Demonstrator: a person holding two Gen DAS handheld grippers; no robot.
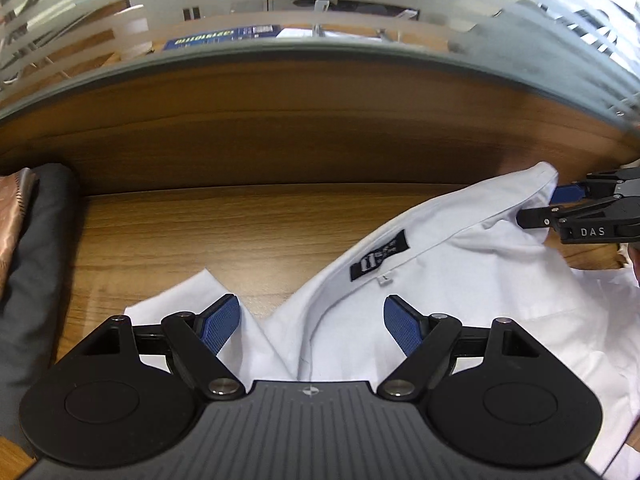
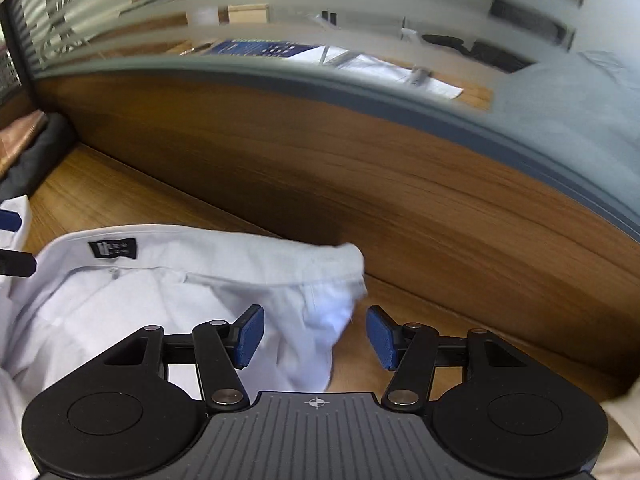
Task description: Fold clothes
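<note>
A white collared shirt lies crumpled on the wooden desk, its black neck label facing up. My left gripper is open, its blue pads straddling the collar's left end without touching. My right gripper is open, with the collar's right end between its pads. The right gripper also shows in the left wrist view, at the shirt's far right corner. The shirt also shows in the right wrist view, with its label.
A dark grey garment and a brown patterned cloth lie at the desk's left. A wooden partition topped with striped frosted glass stands right behind the desk.
</note>
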